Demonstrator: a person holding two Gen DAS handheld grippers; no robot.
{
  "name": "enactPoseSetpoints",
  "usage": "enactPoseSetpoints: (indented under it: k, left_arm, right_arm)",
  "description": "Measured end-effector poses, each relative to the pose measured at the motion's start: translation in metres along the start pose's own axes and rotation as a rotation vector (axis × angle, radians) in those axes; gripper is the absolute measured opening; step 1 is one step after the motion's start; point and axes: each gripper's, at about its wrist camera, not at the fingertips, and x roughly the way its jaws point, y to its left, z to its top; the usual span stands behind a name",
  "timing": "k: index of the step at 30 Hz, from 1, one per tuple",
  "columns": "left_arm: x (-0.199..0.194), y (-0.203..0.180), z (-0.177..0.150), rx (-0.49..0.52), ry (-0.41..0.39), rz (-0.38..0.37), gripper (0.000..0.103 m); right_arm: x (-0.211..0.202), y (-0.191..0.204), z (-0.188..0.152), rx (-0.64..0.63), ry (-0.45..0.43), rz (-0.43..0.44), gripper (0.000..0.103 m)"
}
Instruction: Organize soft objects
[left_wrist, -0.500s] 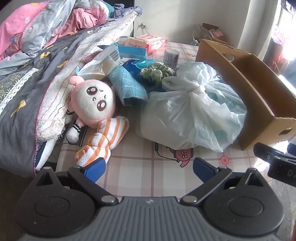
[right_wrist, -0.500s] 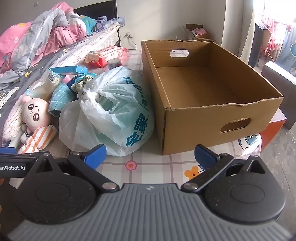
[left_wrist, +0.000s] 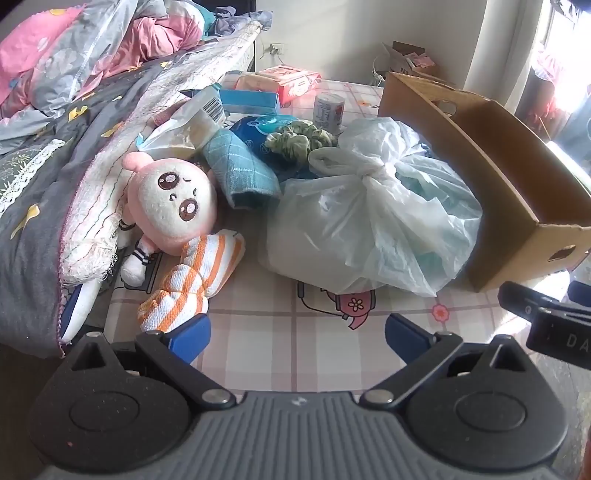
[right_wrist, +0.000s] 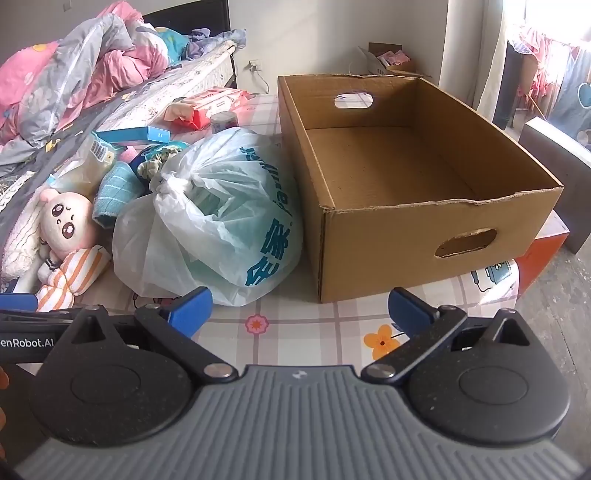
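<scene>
So we had both sets of fingers spread wide with nothing between them, both hovering over the near edge of the tabletop (left_wrist: 295, 354).

The left gripper (left_wrist: 297, 334) sat just short of the pile. The striped towel (left_wrist: 192, 280) was right above its left finger (left_wrist: 190, 332), practically touching it in the left wrist view, and it ran on a diagonal from that finger up and to the right. The plush (left_wrist: 171, 205) lay just past the towel with its face up toward us, head toward the bed (left_wrist: 40, 206) and legs angled down-left. The tied bag (left_wrist: 369, 218) sat ahead and a bit right of the fingers, knot on top, leaning against the box (left_wrist: 491, 166).

From the right gripper (right_wrist: 299, 308), the bag (right_wrist: 221, 218) was ahead of the left finger (right_wrist: 190, 306) and the box (right_wrist: 424, 206) was straight ahead, open side up, with its long side running away from us. The rolled blue cloth (left_wrist: 240, 173) lay behind the plush, pointing up-left.
</scene>
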Motion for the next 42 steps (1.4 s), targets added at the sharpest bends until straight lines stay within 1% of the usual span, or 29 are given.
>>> enactPoseSetpoints:
  k: [20,42]
  left_arm:
    - [-0.0002,0.0054,0.0018,-0.012,0.001,-0.004,0.101]
    - [-0.0007,0.0072,0.0035,-0.014,0.001,-0.001,0.101]
  right_arm:
    - [0.0015,0.0052,0.0024,-0.021,0.000,0.003,0.102]
    - [0.0022,0.0056,0.0026,-0.016,0.002,0.004,0.102]
